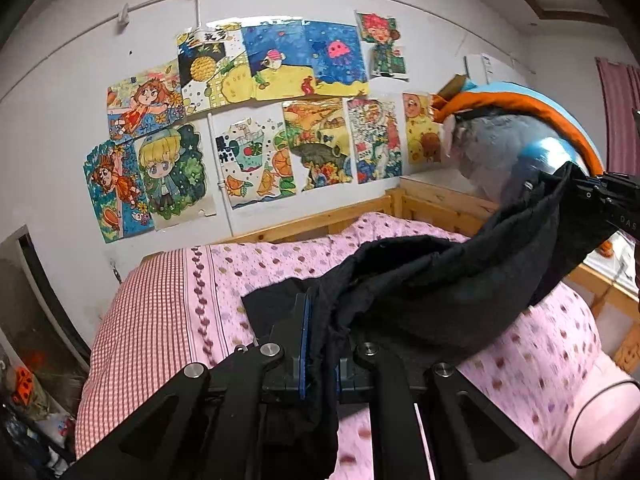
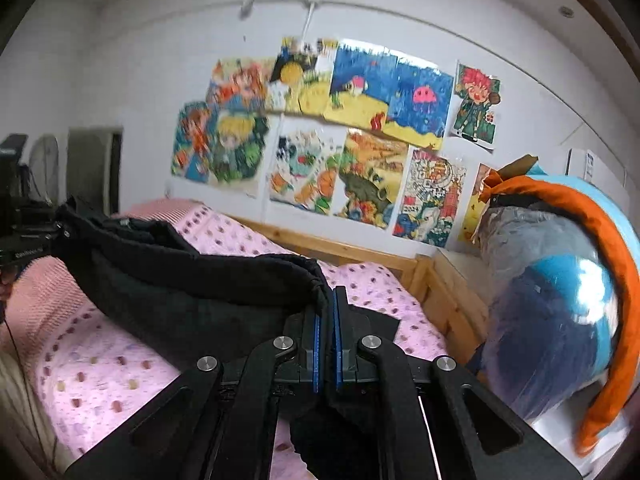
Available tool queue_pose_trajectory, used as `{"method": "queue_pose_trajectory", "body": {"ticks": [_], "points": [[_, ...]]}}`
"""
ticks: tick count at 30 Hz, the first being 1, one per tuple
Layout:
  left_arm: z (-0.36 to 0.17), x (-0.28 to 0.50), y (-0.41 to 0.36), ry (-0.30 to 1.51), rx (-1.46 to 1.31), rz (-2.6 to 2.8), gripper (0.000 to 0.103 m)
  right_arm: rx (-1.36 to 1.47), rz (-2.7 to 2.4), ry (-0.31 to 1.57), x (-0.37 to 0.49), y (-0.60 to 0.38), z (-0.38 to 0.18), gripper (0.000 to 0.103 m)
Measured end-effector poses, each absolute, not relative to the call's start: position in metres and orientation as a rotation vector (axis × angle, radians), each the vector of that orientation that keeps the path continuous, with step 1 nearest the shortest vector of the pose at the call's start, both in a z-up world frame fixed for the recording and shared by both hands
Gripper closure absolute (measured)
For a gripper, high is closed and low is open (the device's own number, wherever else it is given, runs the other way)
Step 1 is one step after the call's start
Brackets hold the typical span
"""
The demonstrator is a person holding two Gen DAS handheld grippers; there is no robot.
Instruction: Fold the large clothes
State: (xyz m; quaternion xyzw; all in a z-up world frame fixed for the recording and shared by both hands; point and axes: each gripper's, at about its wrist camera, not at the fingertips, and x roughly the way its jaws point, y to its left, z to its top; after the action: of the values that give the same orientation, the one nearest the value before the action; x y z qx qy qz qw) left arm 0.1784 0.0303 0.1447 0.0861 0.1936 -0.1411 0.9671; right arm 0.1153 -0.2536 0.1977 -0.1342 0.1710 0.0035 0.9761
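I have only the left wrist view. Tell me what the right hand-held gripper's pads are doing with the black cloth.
Observer: The right hand-held gripper is shut on a bunched edge of the black fabric garment.
Operator: Report what lies right of it.
Observer: A bulky blue bundle in clear plastic, with an orange fabric strip draped over it.
Operator: Say where the cloth runs from there.
Observer: It sags leftward above the pink dotted bedspread to the left hand-held gripper, seen at the frame edge.
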Motion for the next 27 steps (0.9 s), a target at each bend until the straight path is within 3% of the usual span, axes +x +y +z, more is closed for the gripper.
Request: {"method": "queue_pose_trajectory", "body": {"ticks": [11, 27], "points": [[0.139, 0.292, 0.023, 0.416, 0.138, -0.200, 0.094, -0.260, -0.091, 0.326, 0.246, -0.242, 0.197, 0.098], [0.084, 0.433, -0.015, 0.472, 0.164, -0.105, 0.094, -0.167, -0.135, 0.357, 0.398, -0.267, 0.124, 0.098]]}}
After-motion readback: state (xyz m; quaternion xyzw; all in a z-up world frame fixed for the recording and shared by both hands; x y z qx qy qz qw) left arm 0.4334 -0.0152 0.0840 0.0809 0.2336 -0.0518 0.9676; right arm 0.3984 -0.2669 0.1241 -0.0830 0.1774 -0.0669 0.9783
